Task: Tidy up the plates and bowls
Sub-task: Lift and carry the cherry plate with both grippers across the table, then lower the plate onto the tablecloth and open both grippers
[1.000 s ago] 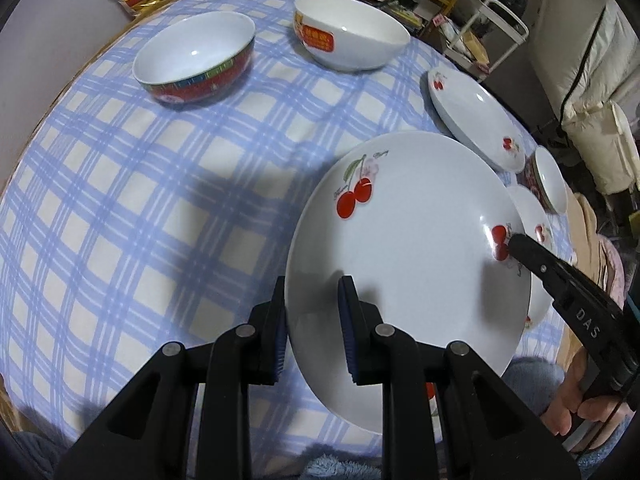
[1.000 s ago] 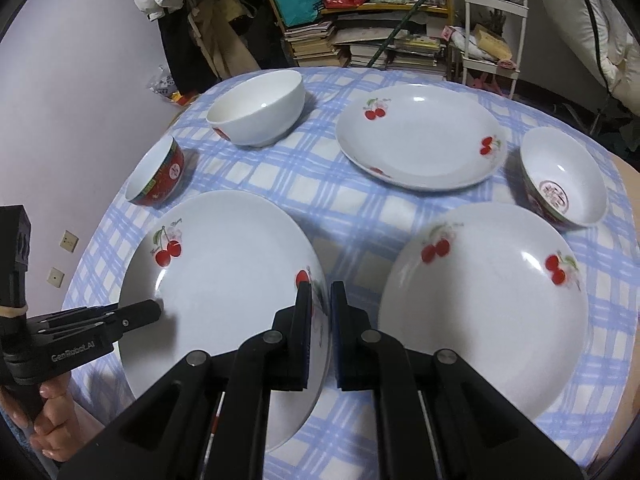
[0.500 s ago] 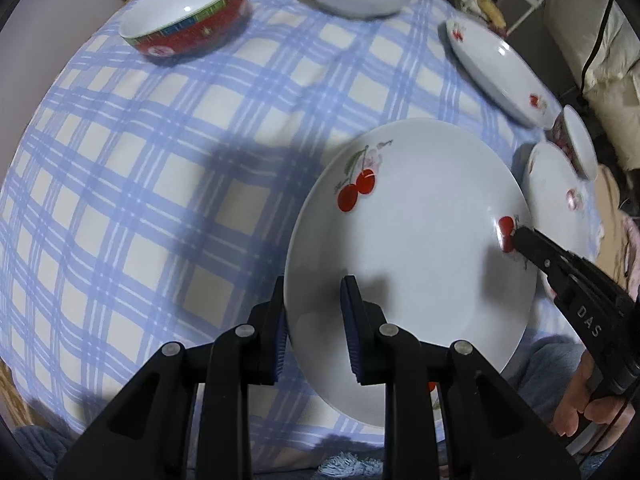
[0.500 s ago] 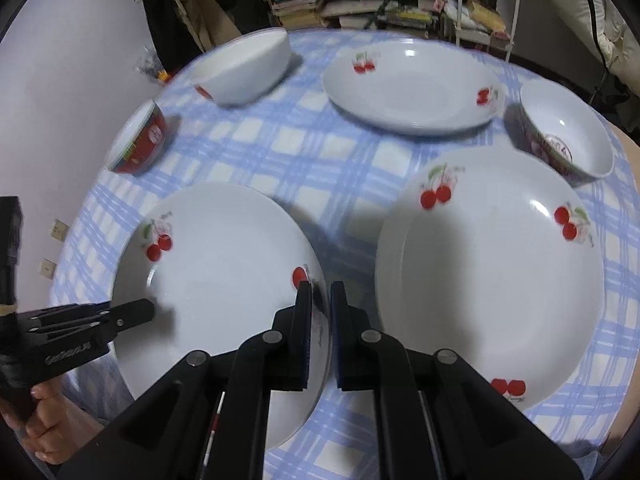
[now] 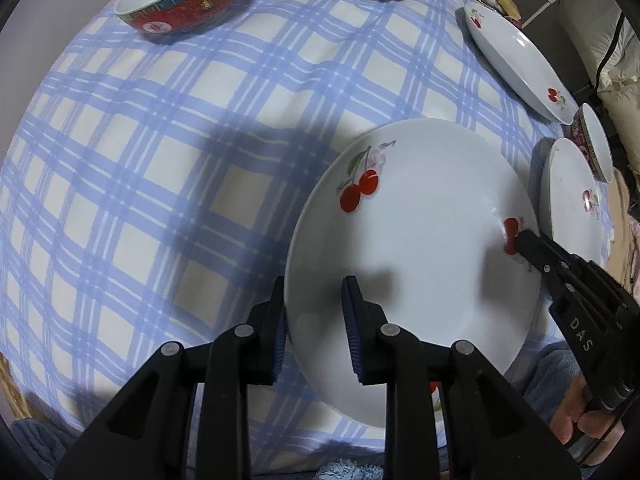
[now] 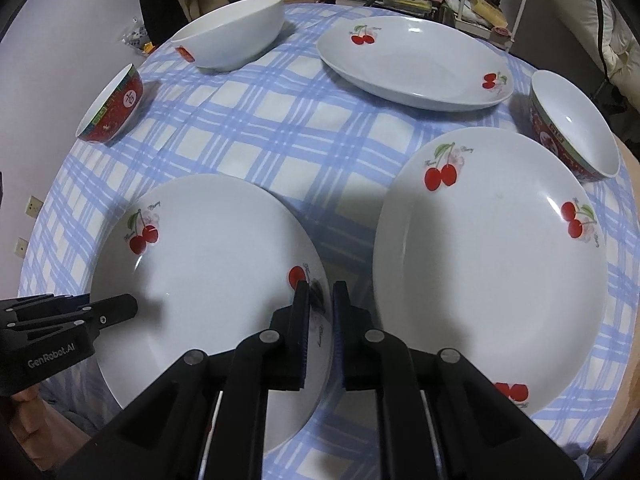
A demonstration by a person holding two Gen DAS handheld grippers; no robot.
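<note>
Holds the cherry plate (image 6: 208, 280) by two opposite edges, probably to keep so wide and shallow a dish level: left claw (image 5: 314, 284) narrow, one pad either side of the rim, right claw (image 6: 320, 286) almost closed on the far rim and just beginning to open. Keeps it low at the near edge of the checked tabletop (image 6: 280, 128), touching down or not, cannot tell. Leaves it just beside the second cherry plate (image 6: 488, 272), a likely stacking partner.
</note>
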